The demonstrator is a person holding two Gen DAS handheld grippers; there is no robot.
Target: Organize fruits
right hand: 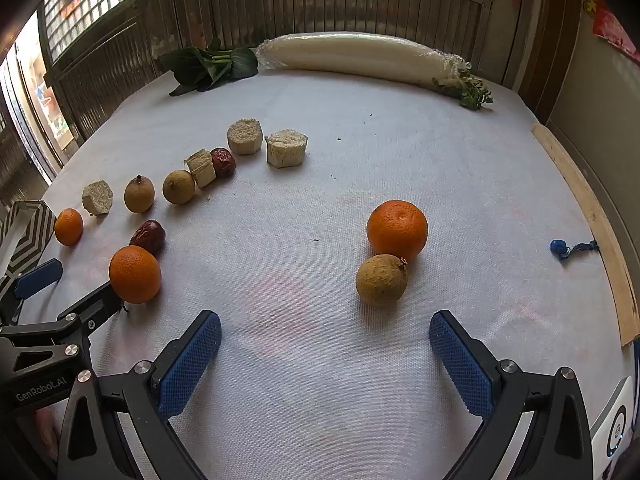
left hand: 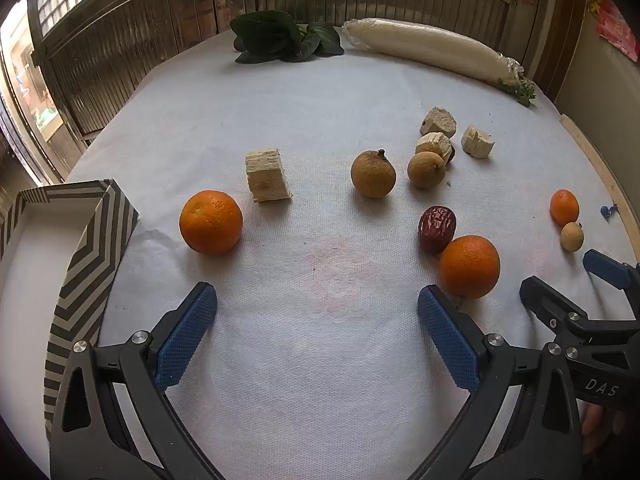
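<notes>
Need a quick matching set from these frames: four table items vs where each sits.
Items:
1. striped box
2. wrapped white radish
3. blue pin
4. leafy greens

Places:
A. far edge, right half of it
B. near the wooden strip on the right
C. left edge of the table
D. far edge, left of the radish

Pairs: 1-C, 2-A, 3-B, 4-D
</notes>
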